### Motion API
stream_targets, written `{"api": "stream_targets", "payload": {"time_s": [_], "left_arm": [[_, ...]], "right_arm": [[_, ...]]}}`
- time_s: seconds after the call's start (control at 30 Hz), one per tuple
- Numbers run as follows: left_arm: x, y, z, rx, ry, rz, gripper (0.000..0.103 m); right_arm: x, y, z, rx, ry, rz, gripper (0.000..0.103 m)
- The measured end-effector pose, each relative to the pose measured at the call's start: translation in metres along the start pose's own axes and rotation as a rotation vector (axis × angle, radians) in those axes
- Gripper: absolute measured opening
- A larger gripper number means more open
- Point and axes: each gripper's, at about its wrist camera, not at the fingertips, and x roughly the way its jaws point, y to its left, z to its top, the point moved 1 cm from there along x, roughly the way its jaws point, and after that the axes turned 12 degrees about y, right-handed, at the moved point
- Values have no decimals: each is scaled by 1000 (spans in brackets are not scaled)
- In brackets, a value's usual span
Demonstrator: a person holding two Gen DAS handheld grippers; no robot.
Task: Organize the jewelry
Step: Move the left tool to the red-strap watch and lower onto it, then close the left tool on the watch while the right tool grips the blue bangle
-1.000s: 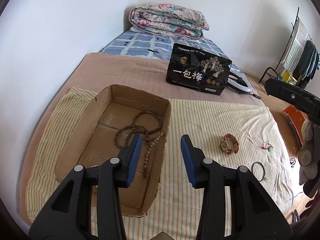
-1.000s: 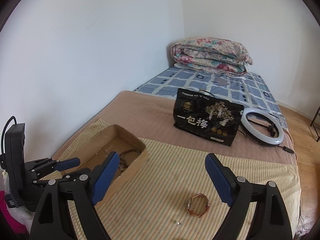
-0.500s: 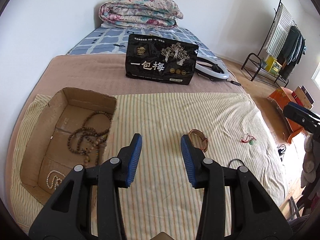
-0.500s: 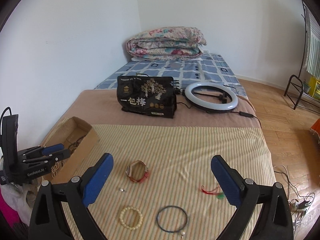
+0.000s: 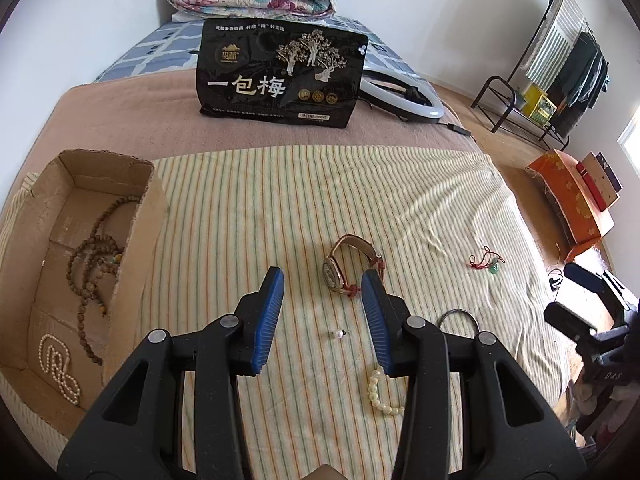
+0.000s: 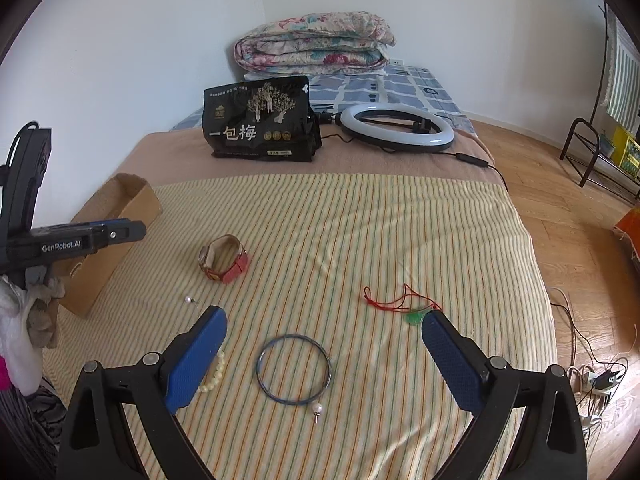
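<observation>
- Left wrist view: left gripper [image 5: 322, 293] is half open and empty. The cardboard box [image 5: 138, 240], off to its left, already holds brown beads [image 5: 94, 258] and pearl strand [image 5: 56, 364]; the watch [image 5: 352, 266] lies just ahead, still loose.
- Right wrist view: right gripper [image 6: 324, 354] is wide open and empty, with the blue bangle [image 6: 294, 368] between its jaws; red cord [image 6: 396, 300] and pearl bracelet [image 6: 212, 376] are also left to box.

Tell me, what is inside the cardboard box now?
Inside the cardboard box, a brown bead necklace and a white pearl strand lie on its floor. Its near wall hides part of the bottom.
</observation>
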Motion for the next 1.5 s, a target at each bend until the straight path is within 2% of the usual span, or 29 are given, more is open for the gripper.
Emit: {"api": "stream_targets", "payload": {"time_s": [0.37,0.77,0.97,1.23,1.43,1.5], "left_arm": [[48,-20,14,4,90,10,41],[91,-9,33,-48,175,25,41],[104,-5,39,-65,198,22,41],[118,-2,42,-62,219,25,40],[119,-3,43,-62,218,45,20],[118,-3,43,-64,217,39,15]], "right_arm": [[34,7,-28,-108,80,41,99],[63,18,-36,-213,155,105,100],[85,25,-35,-264,213,87,100],[101,25,-34,-282,244,54,99],[107,27,-34,-294,265,39,90],[106,27,-35,-293,263,43,82]]}}
